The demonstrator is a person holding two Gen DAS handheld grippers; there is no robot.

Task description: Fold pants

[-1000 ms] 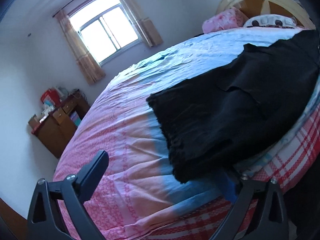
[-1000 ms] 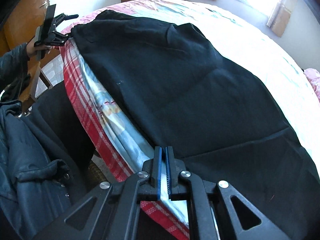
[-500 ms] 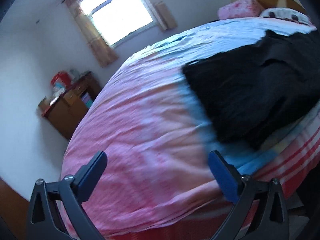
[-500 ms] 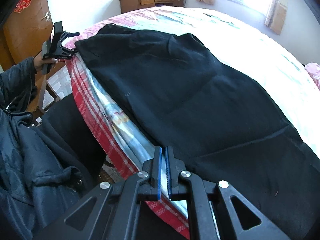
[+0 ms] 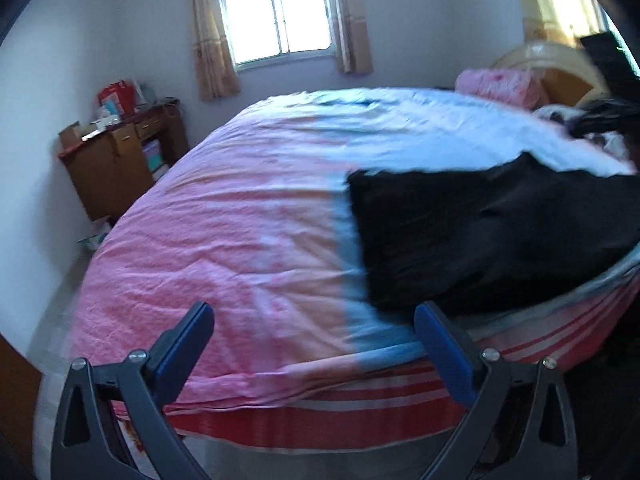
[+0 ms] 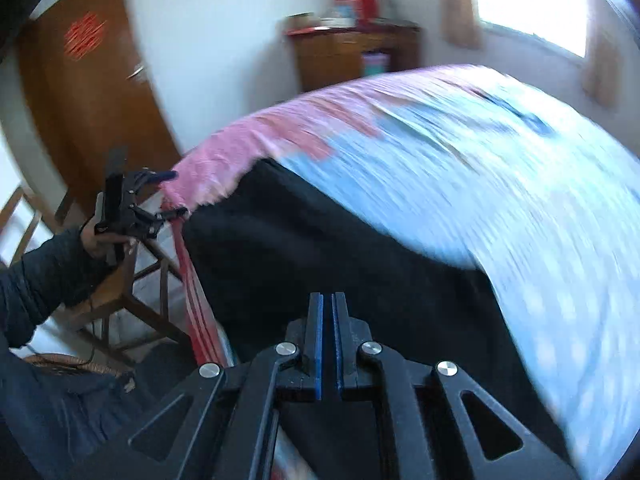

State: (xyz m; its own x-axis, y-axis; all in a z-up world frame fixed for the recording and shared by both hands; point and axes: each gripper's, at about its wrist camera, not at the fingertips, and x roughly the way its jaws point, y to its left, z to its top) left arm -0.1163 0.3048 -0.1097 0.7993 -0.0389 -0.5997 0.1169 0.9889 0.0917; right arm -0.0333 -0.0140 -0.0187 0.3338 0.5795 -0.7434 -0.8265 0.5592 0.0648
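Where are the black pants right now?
In the left view, the pants lie on the bed's right side, near its front edge, just beyond the open left claw.

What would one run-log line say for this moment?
task: fold pants | pants: flat on bed | left gripper: open, empty | right gripper: shut

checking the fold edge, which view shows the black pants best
The left wrist view: the pants lie fairly sharp on the bed, their near end edge clear. The right wrist view shows them motion-blurred and partly hidden behind the shut right claw.
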